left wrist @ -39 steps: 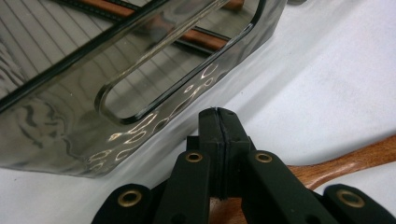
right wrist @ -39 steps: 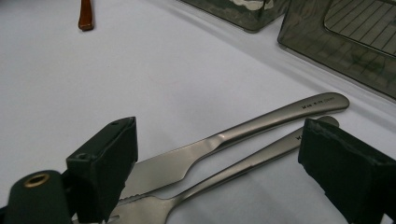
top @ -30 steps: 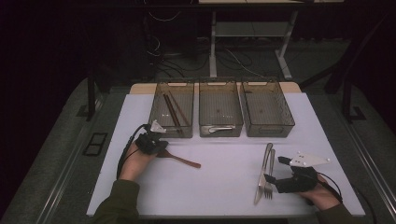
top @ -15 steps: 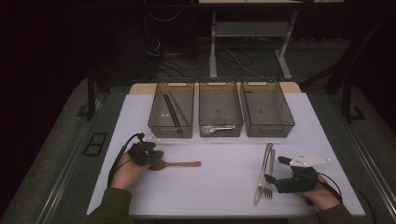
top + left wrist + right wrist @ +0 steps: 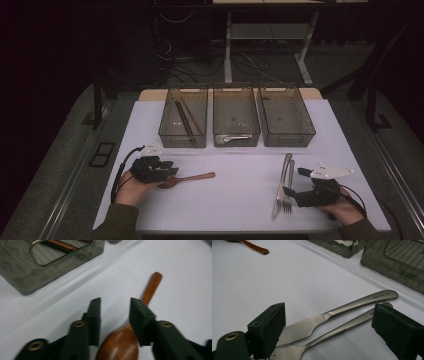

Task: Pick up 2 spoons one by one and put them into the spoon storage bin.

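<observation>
- Two hand-held grippers rest low on a white table (image 5: 240, 150), one near each front corner, each held by a person whose sleeves enter from the near edge.
- On the left side, the left gripper (image 5: 171, 171) lies over the bowl end of a wooden spoon (image 5: 192, 177). The spoon lies flat on the table, its handle pointing to the right, away from the hand.
- In the left gripper view, the left gripper's two black jaws stand apart on either side of the spoon's neck, with white table showing between one jaw and the wood. The jaws are released, not clamped; the brown bowl sits just behind them.
- On the right side, the right gripper (image 5: 288, 192) sits at the near ends of a steel knife (image 5: 280, 187) and a steel fork (image 5: 289, 185), which lie side by side, nearly touching, handles pointing towards the trays.
- In the right gripper view, the right gripper's jaws are spread wide, one on each outer side of the knife and fork, gripping neither.
- Three smoky transparent trays stand in a row at the far side of the table: the left tray (image 5: 166, 127) holds brown chopsticks (image 5: 183, 120), the middle tray (image 5: 218, 125) holds a steel utensil (image 5: 233, 137) along its near wall, and I can see nothing in the right tray (image 5: 307, 127).
</observation>
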Demonstrator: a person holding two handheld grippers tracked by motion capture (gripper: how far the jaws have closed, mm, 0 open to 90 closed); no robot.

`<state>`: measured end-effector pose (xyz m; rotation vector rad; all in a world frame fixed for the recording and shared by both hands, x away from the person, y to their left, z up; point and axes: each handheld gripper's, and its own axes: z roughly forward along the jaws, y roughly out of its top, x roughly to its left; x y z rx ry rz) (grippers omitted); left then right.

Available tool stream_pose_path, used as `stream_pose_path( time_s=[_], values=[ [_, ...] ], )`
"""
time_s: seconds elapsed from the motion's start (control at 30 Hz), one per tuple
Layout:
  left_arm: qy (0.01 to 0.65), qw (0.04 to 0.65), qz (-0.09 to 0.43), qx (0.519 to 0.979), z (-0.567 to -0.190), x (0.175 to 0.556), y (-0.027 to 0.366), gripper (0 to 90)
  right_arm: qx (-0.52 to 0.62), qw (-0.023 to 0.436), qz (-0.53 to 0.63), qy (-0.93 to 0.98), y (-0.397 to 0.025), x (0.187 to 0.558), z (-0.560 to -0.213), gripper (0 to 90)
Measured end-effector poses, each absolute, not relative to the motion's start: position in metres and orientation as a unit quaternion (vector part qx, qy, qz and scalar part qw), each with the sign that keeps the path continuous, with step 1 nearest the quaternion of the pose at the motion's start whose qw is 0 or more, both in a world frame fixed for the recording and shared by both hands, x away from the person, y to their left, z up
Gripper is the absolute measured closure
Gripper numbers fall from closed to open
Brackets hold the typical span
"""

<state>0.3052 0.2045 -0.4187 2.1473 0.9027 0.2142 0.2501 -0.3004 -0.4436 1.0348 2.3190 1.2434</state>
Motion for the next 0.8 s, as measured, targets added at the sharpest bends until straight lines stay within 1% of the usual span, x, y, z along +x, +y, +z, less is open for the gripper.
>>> stream_pose_path(
  time_s=[0.07,0.17,0.3,0.43,0.8],
  values=[
    [0.359,0.403,0.081,0.838,-0.420,0.300,0.208,53.1,0.361,0.156,0.434,0.810,-0.300,0.250,-0.444,11.8],
    [0.359,0.406,0.096,0.835,-0.423,0.293,0.212,44.8,0.359,0.158,0.434,0.811,-0.300,0.250,-0.444,11.8],
    [0.365,0.400,0.102,0.835,-0.428,0.289,0.217,38.5,0.359,0.156,0.434,0.812,-0.299,0.250,-0.444,11.8],
    [0.367,0.385,0.104,0.841,-0.433,0.290,0.216,35.9,0.359,0.156,0.432,0.813,-0.299,0.250,-0.444,11.8],
    [0.366,0.360,0.084,0.854,-0.443,0.291,0.220,36.6,0.357,0.157,0.431,0.814,-0.299,0.250,-0.444,11.8]
  ],
)
